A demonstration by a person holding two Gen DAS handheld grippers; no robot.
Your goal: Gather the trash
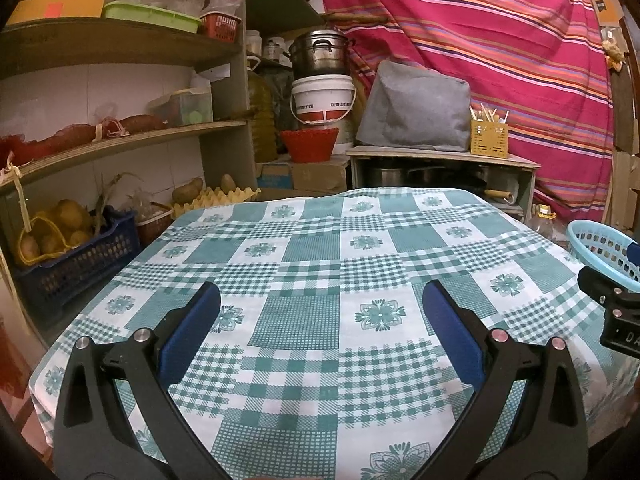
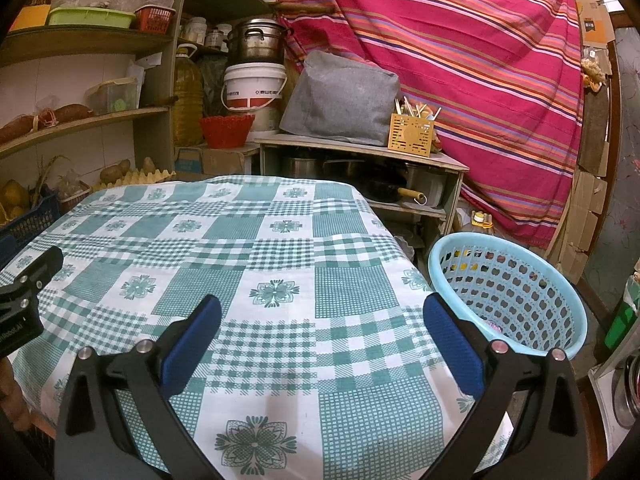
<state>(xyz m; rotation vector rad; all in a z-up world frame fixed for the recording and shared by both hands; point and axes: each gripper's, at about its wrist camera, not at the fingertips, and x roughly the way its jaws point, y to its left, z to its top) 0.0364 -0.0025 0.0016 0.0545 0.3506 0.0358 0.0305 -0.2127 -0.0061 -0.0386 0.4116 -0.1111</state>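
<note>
You are holding the left gripper (image 1: 320, 300) above the near edge of the worktop (image 1: 312, 248), its blue-padded fingers (image 1: 192, 332) standing wide apart with nothing between them. You are holding the right gripper (image 2: 322, 312) in the same attitude over the worktop's near right corner, its fingers (image 2: 452, 344) likewise spread apart and gripping nothing. Each gripper is showing at the margin of the other's view: the right one at the right edge of the left wrist view, the left one at the left edge of the right wrist view.

The worktop is wearing a green-and-white checked cloth (image 2: 224, 264) with flower motifs. No loose piece of trash is showing on the cloth in either view. A light blue perforated basket (image 2: 516, 292) is sitting just beside the worktop's right side, lower than its surface; small coloured items are lying inside it, too small to identify.

Behind the worktop, a white bucket (image 1: 323, 98) is carrying a steel pot (image 1: 318, 54), a red basket (image 1: 309, 144) is standing in front of them, and a grey cover (image 1: 416, 106) is resting on a low cabinet (image 1: 440, 160). A striped pink cloth (image 1: 500, 40) is hanging behind.
</note>
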